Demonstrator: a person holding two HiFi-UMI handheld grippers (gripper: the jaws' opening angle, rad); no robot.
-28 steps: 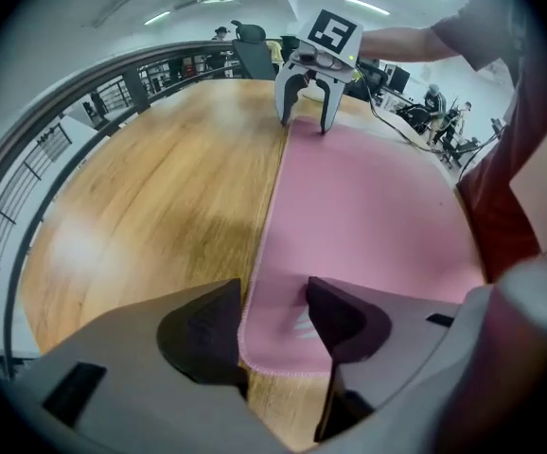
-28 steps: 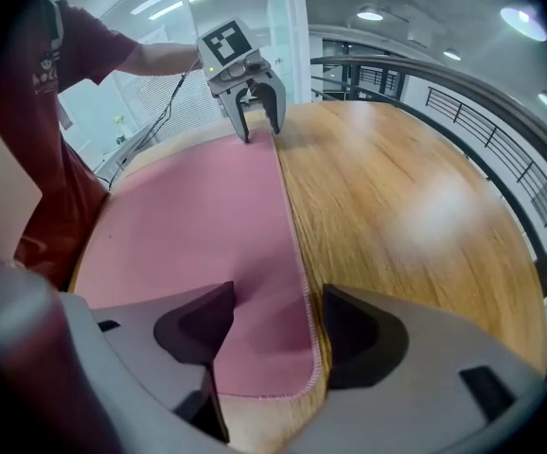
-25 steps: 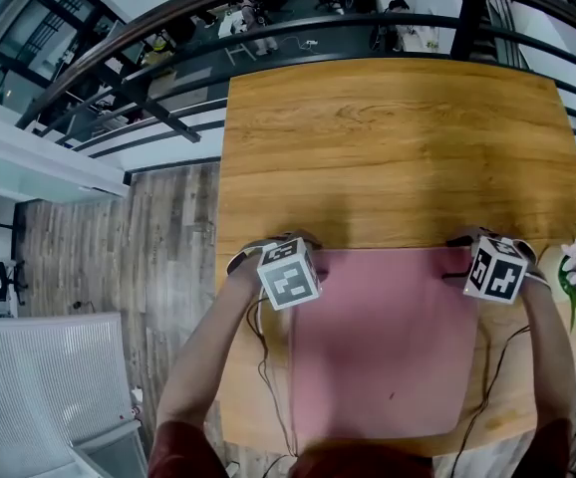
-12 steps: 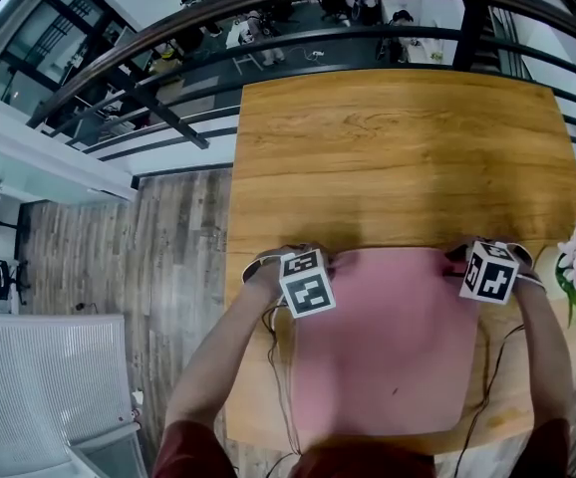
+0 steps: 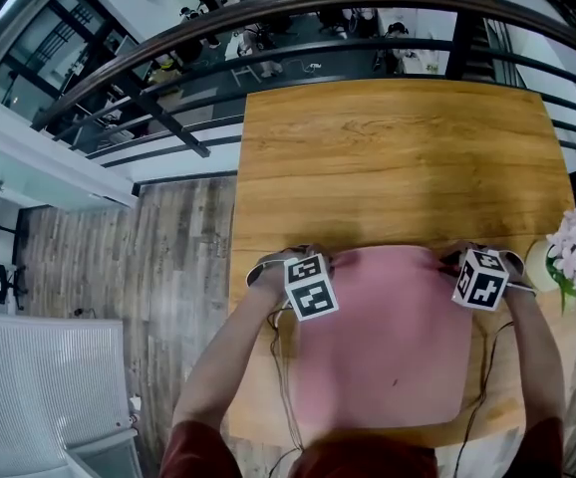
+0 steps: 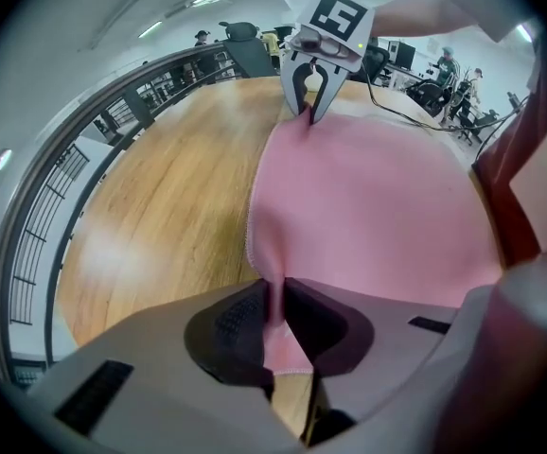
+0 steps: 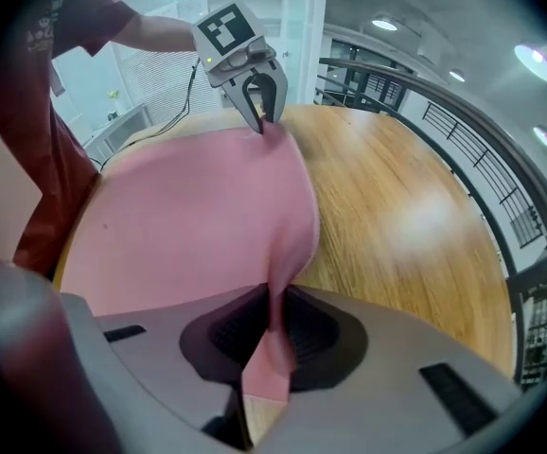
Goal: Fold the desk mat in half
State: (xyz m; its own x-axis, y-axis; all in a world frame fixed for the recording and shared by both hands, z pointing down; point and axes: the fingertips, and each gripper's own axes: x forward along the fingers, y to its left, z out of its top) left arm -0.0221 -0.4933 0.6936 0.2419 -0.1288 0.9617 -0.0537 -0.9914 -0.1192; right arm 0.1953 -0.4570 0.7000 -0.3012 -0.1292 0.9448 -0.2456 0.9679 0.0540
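Bare wood covers the whole far half of the wooden table, from the desk mat's far edge to the table's far edge, where a dark railing curves past. Off the table's left edge runs plank flooring. A spray of pale flowers stands at the table's right edge, just beside the right gripper.

The pink desk mat lies on the near half of the table, its near edge close to the table's near edge and its sides short of the table's sides. Its two far corners are raised off the wood. The left gripper has just closed its jaws and they are pinched on the far left corner, with the stitched tip of the mat poking out beyond the pads. The right gripper's jaws have just been closing too and are clamped on the far right corner, the mat rising from the table in a crease into the pads. Between the two grippers the far edge runs taut, slightly above the table.

Both bare forearms reach in from the table's near edge, one along each side of the mat, with the grippers tipped steeply down and their marker cubes facing up. Thin cables trail back over the table toward the person.
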